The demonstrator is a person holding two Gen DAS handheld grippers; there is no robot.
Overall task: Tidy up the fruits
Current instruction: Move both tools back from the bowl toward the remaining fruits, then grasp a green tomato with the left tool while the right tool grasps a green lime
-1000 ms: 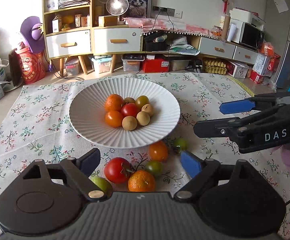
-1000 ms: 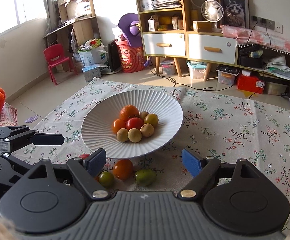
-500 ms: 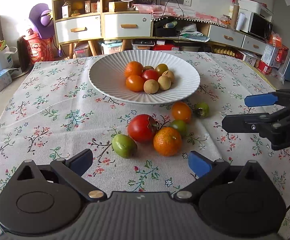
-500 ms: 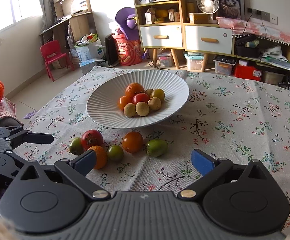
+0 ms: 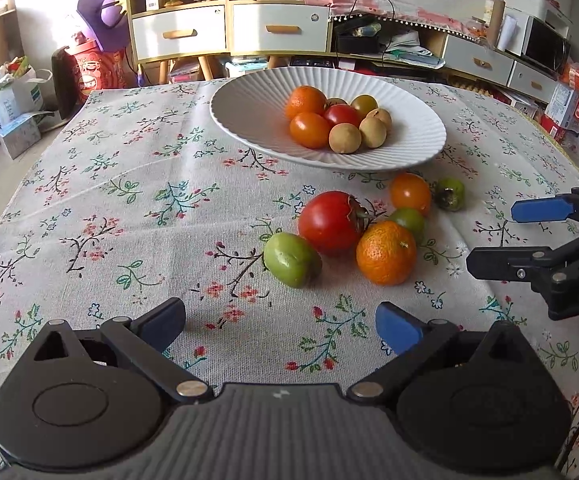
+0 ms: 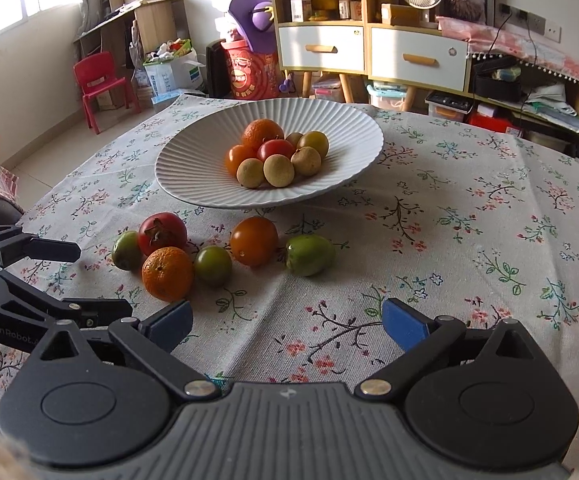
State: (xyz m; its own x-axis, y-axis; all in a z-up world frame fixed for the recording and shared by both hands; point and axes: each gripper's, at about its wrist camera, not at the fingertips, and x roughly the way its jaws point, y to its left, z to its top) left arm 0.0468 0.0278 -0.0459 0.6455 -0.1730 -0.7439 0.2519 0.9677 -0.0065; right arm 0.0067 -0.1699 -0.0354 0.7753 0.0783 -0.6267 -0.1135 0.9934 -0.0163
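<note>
Left wrist view shows the left gripper (image 5: 281,322) low over the floral tablecloth (image 5: 129,208), jaws spread wide and empty after just opening, with nothing between them. The right gripper (image 6: 287,320) is likewise released and empty after its own opening, and it points toward the same loose cluster from the other side.

The step in hand looks like the approach to a first pick. To do it well, each gripper should take a fruit on its own flank of the cluster, so the two do not meet over the middle. The jaws should straddle one fruit alone, since the fruits lie touching and a nudged neighbour will likely roll. A light squeeze suits the soft-looking ones.

The white ribbed bowl (image 5: 249,120) sits toward the far edge of the table and already holds a small heap of fruit. Six fruits lie on the cloth just in front of it:
- The red tomato (image 5: 329,222) is the largest and keeps its dried calyx.
- The mandarin (image 5: 385,256) touches it and has dimpled skin.
- The green oval fruit (image 5: 291,260) lies nearest the left gripper.
- The smooth orange fruit (image 5: 409,194) lies closest to the bowl.
- The small green round fruit (image 5: 409,220) is tucked behind the mandarin.
- The dark-stemmed green fruit (image 5: 449,194) is farthest toward the right edge.
</note>
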